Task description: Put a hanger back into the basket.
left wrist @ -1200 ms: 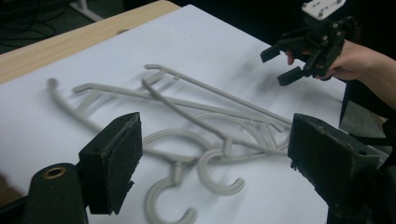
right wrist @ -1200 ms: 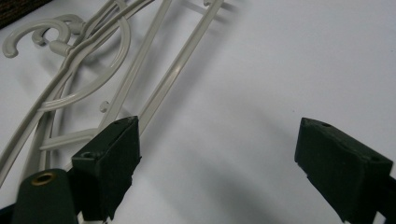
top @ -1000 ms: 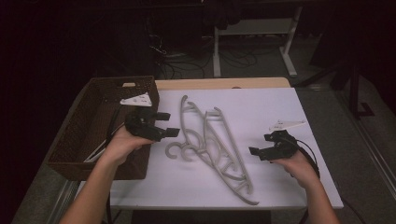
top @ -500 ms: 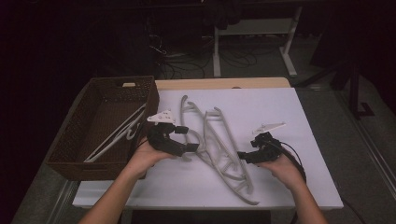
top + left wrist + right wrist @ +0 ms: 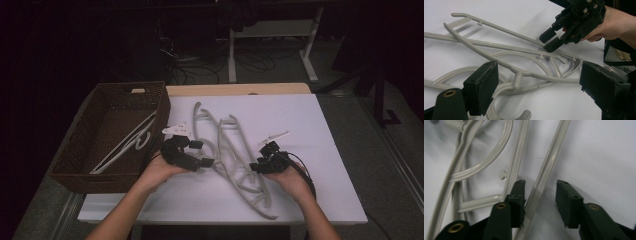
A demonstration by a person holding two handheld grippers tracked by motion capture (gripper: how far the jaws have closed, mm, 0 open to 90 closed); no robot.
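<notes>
**Around the Work: Worktop, Frame, Cables**

A white-covered worktop (image 5: 320, 130) spreads beneath the left claw (image 5: 202, 153) and the right claw (image 5: 257, 161). Far beyond both, a white table frame (image 5: 310, 60) stands on the dark floor (image 5: 360, 125), with cables (image 5: 250, 62) looped by its legs.

Tangled grey hangers (image 5: 227, 150) block table centre, right between left gripper (image 5: 202, 153) and right gripper (image 5: 256, 166). Basket (image 5: 161, 107) walls off the left side. White tabletop (image 5: 300, 112) far right and along the near edge is open.

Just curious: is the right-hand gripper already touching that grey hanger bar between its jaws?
Touching. The right gripper view shows the hanger bar lying against one jaw of the open right gripper, with a clear gap to the other.
</notes>
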